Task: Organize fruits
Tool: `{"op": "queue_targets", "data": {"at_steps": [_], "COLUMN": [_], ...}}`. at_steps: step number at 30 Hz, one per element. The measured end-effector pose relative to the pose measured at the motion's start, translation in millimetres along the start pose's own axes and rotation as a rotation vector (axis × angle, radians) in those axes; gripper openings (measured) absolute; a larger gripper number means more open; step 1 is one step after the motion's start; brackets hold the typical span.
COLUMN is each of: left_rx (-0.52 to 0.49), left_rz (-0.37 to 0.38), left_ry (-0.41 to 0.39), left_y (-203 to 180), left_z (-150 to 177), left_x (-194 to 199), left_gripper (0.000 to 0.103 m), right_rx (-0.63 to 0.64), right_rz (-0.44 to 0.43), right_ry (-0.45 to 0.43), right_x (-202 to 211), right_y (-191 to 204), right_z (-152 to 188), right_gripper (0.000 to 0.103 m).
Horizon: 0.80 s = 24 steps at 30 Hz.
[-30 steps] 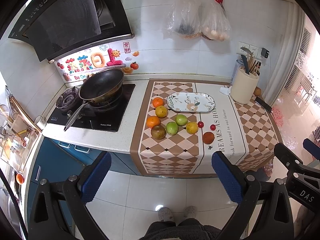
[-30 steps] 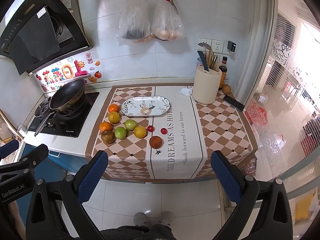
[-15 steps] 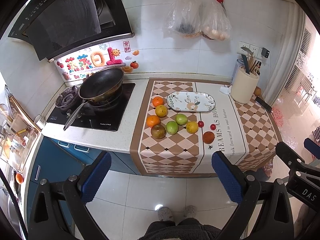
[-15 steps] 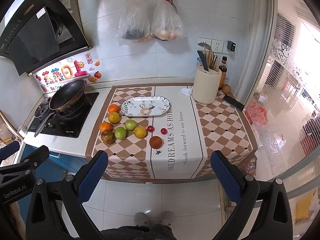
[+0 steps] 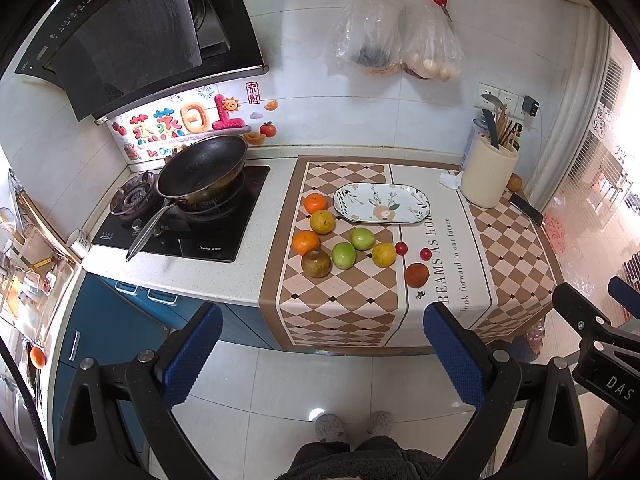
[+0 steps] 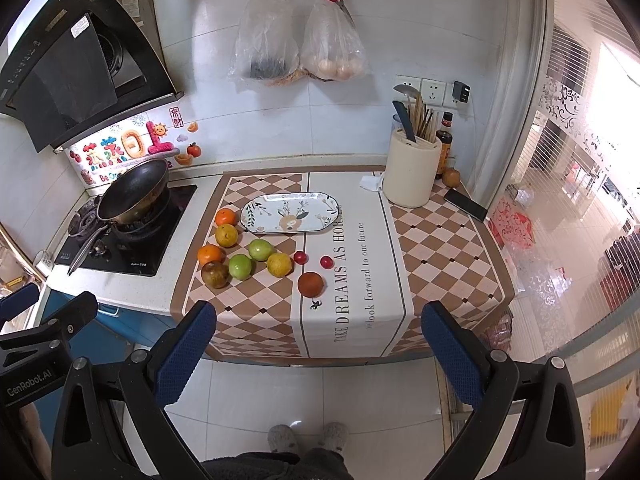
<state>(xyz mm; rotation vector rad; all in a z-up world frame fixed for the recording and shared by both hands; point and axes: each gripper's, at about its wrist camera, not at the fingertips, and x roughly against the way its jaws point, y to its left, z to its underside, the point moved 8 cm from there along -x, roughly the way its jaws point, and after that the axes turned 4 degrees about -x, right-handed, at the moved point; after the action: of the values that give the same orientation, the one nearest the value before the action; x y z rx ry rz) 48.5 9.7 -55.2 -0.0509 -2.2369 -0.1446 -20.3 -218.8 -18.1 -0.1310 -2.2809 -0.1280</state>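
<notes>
Several fruits lie on a checkered cloth [image 5: 344, 300] on the counter: two oranges [image 5: 305, 241], two green apples [image 5: 343, 255], yellow and brown fruits, two small red ones [image 5: 401, 247] and a red-brown fruit [image 5: 417, 274]. An empty oval patterned plate [image 5: 382, 209] sits behind them; it also shows in the right wrist view [image 6: 290, 213]. My left gripper [image 5: 324, 354] is open and empty, held well back from the counter over the floor. My right gripper [image 6: 316, 354] is open and empty, also back from the counter edge.
A black pan [image 5: 202, 168] sits on the stove at left. A cream utensil holder [image 6: 412, 174], a sauce bottle and a phone [image 6: 466, 205] stand at the right. Two plastic bags [image 6: 296, 48] and red scissors hang on the wall. A range hood hangs upper left.
Both grippers have shifted only slightly; the fruits and plate have not moved.
</notes>
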Motion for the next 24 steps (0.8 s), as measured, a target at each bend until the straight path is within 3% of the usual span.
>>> {"op": "queue_targets", "data": {"at_steps": [24], "left_rx": [0.001], "left_rz": [-0.001], "left_ry": [-0.003], "left_y": [-1.0], "left_z": [-5.6], "left_x": [0.4], "left_gripper": [0.103], "right_rx": [-0.01], "right_rz": [-0.003], "right_ry": [0.002], "right_x": [2.7], "right_y": [4.5], "right_z": [1.0], "right_gripper": [0.103]}}
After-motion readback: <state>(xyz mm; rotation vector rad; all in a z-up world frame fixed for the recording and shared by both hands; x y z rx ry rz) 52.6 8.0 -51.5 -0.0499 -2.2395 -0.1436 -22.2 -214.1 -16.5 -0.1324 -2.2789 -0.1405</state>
